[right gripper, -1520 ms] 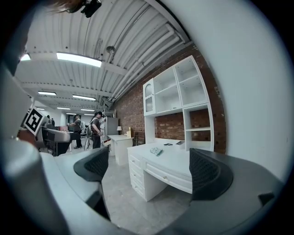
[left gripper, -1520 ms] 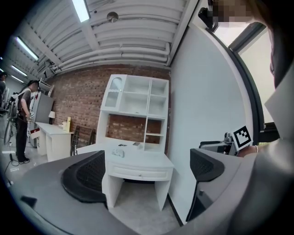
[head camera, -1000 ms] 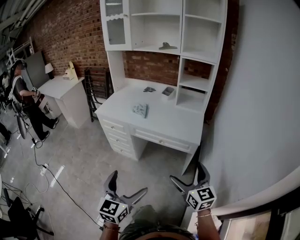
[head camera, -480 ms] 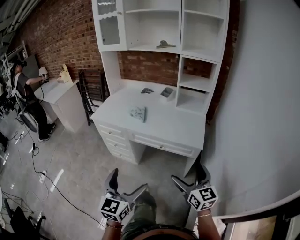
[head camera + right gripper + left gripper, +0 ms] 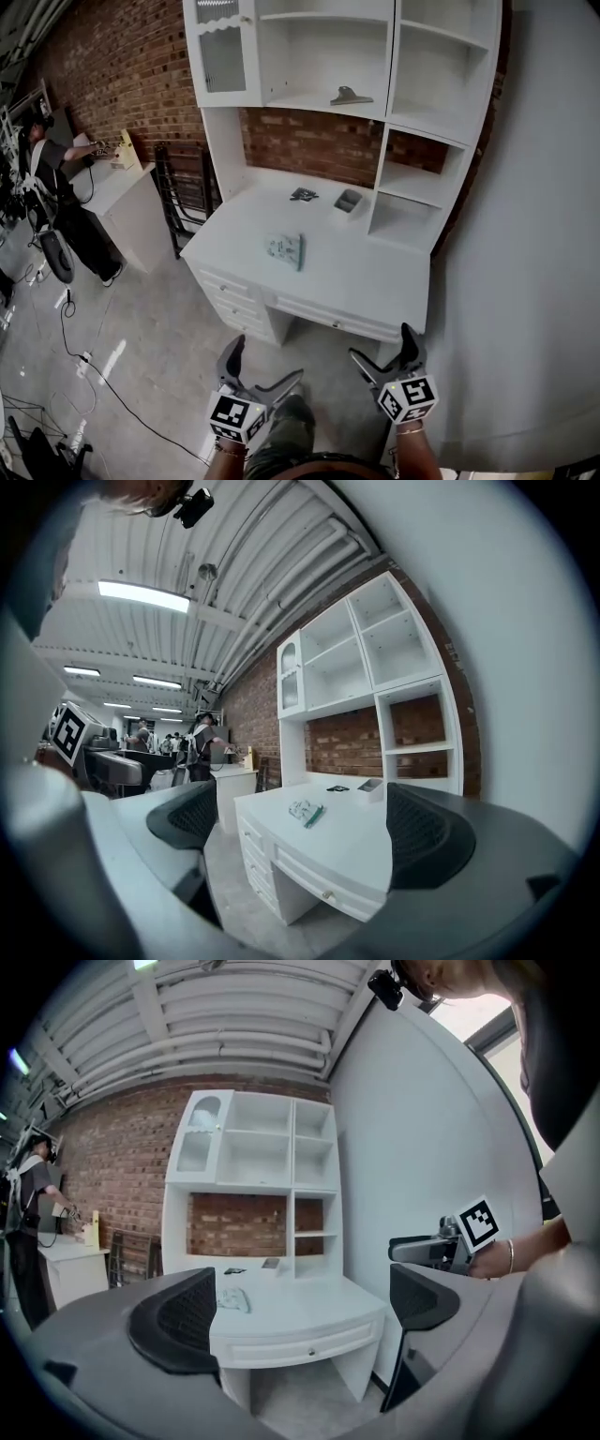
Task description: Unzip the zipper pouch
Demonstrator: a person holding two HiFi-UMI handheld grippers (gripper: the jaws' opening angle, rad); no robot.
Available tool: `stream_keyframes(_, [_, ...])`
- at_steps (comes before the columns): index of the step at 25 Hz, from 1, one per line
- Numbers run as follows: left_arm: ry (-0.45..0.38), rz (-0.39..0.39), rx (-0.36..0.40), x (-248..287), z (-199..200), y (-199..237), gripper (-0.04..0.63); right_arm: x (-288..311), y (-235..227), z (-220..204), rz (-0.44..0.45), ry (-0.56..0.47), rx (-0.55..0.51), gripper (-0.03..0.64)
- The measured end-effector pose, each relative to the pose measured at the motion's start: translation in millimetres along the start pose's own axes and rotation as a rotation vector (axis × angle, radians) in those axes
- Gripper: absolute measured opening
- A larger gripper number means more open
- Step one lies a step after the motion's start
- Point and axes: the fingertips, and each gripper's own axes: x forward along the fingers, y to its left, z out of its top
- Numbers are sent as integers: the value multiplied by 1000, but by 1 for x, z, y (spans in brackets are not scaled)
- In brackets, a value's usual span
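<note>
The zipper pouch [image 5: 284, 250], a small flat pale blue-green one with a darker teal strip along one edge, lies flat on the white wooden desk [image 5: 361, 272], towards the front left of the top. Nothing touches it. Behind it, near the back of the desk, sit a small dark flat object [image 5: 303, 195] and, just to its right, a small grey open tray [image 5: 349, 201]. A white hutch of open shelves [image 5: 417, 112] stands on the back of the desk, and a grey metal clip [image 5: 351, 96] rests on one shelf.

Both grippers are held low, well short of the desk and over the grey concrete floor [image 5: 159, 319]. The left gripper [image 5: 265, 366] has its black jaws spread wide with nothing between them; in the left gripper view only the far-off desk shows in the gap. The right gripper [image 5: 382, 345] is likewise wide open and holds nothing, and in the right gripper view the pouch and the desk front appear in the space between its jaws. The two grippers sit side by side, apart from each other.

Off to the left, a person [image 5: 47, 169] in dark clothes stands at a smaller white desk [image 5: 117, 187] against the red brick wall [image 5: 112, 66]. A thin black cable [image 5: 103, 380] trails across the floor.
</note>
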Motion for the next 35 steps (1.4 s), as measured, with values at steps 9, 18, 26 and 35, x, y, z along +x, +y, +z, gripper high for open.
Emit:
stream_keyframes(9, [30,68,3,59,8,94,568,104,-26,9,-14,27,61,561])
stream_keyframes(18, [66,51,43,131,7,160,566,204,-41,13,13,82,43,560])
stream_keyframes(26, [121,22,58,169,-11,210,566,274,-55,10,-2,92,37,555])
stream_keyframes(35, [127,35,67,188,-16,248,566,324,-61,-7,10,127,28,551])
